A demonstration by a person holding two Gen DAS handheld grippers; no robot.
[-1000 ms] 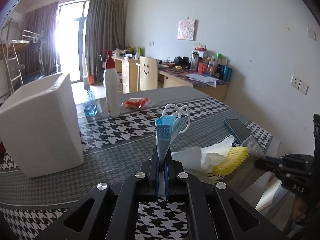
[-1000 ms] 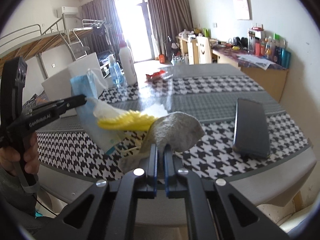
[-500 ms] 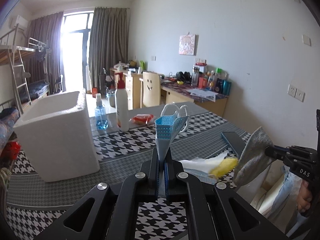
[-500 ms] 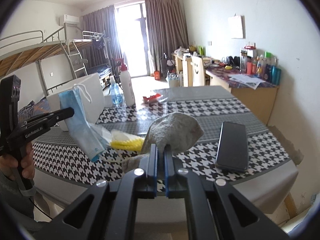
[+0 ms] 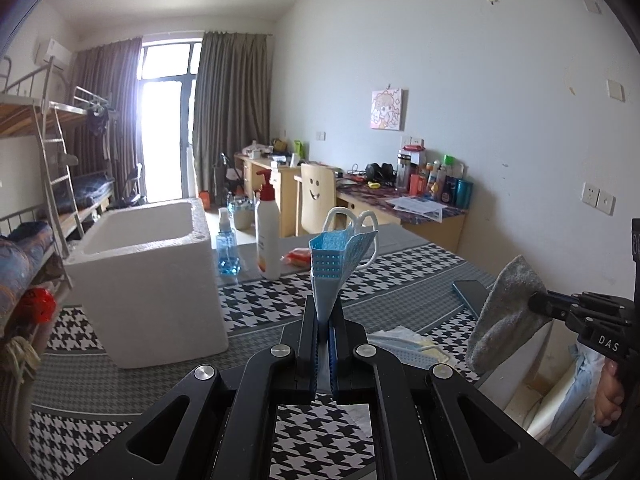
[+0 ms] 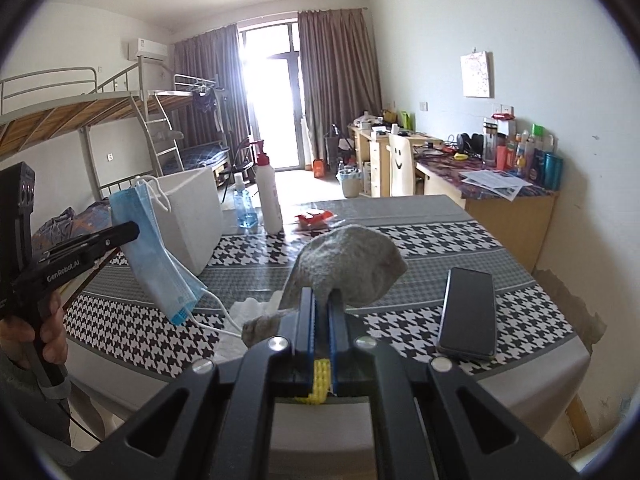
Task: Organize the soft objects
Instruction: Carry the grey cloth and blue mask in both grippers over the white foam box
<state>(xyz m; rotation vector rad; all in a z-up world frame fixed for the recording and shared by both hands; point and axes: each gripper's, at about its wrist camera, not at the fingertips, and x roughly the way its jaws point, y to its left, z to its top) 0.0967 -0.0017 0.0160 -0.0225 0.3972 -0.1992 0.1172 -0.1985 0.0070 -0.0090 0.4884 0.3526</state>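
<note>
Dorm room, bunk bed (image 6: 100, 116), cluttered desk (image 5: 404, 200)

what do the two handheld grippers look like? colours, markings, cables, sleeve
Both are matte black with silver screw heads and blue strips lining the inner faces of the fingers. The left gripper has white "GenRobot.AI" lettering on its side, a thin black cable hanging below the handle, and a grey sleeve behind it. The right gripper shows white "DAS" lettering.
</note>
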